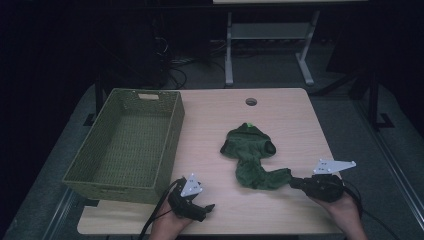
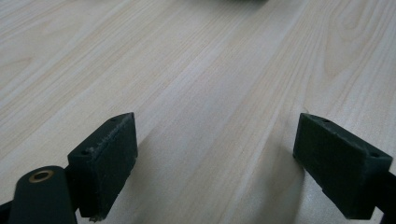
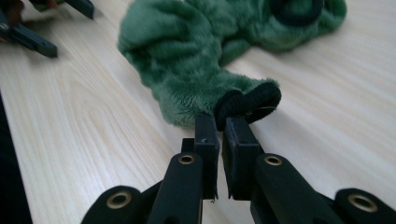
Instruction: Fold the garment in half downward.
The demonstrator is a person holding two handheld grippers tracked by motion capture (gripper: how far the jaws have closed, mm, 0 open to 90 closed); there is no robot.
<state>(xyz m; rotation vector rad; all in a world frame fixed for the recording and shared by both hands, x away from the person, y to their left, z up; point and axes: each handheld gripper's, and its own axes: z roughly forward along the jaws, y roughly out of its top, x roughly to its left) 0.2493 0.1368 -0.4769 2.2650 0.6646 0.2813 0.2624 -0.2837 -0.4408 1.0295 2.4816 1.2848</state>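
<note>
A green fleece garment (image 1: 252, 155) lies crumpled on the wooden table (image 1: 290, 115), right of centre. One sleeve trails toward the near right and ends in a black cuff (image 3: 250, 100). My right gripper (image 3: 220, 123) is shut on that cuff, its jaws almost touching with the cuff edge pinched at their tips. In the high view the right gripper (image 1: 294, 181) lies low at the sleeve's end. My left gripper (image 1: 207, 207) rests near the front edge, left of the garment. Its jaws stand wide apart over bare wood, with nothing between them in the left gripper view (image 2: 215, 140).
A large olive woven basket (image 1: 112, 189) stands along the table's left side, nothing visible inside it. A round cable hole (image 1: 251, 101) sits near the far edge. Beyond the table are a white desk frame (image 1: 229, 50) and cables on a dark floor.
</note>
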